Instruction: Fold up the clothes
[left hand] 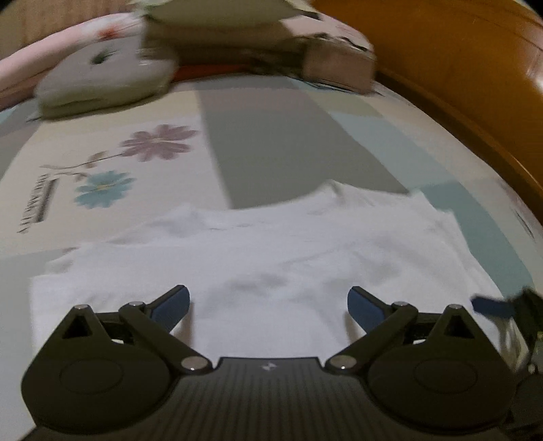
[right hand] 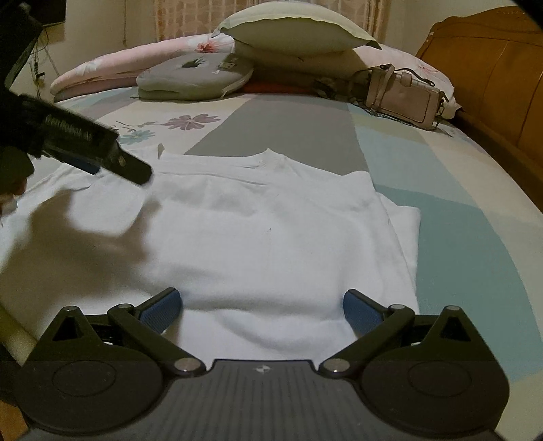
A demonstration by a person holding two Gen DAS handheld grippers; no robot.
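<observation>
We see a white garment [right hand: 271, 230] spread flat on the bed [right hand: 475, 210], filling the middle and lower part of both wrist views, its neckline toward the upper centre of the frame. In the right wrist view its right side appears already turned in: a doubled layer and a narrow strip of cloth show along the right edge, centre right of the frame. The left side, under the shadow at centre left, looks still laid out (we cannot tell for certain, since the other tool covers part of it). The right hand-held gripper [right hand: 263, 307] stands with its jaws spread wide over the near hem at lower centre, nothing between its pads. The left hand-held gripper [left hand: 268, 305] is likewise wide apart above the cloth and holds nothing; in the right wrist view it enters from the upper left, over the garment's left shoulder. We judge the fold as begun but far from finished: the left side and the lengthwise folds appear to remain. A pillow [right hand: 292, 30], a grey cushion [right hand: 193, 79] and a handbag [right hand: 404, 96] lie along the top of the frame, well apart from the garment.
</observation>
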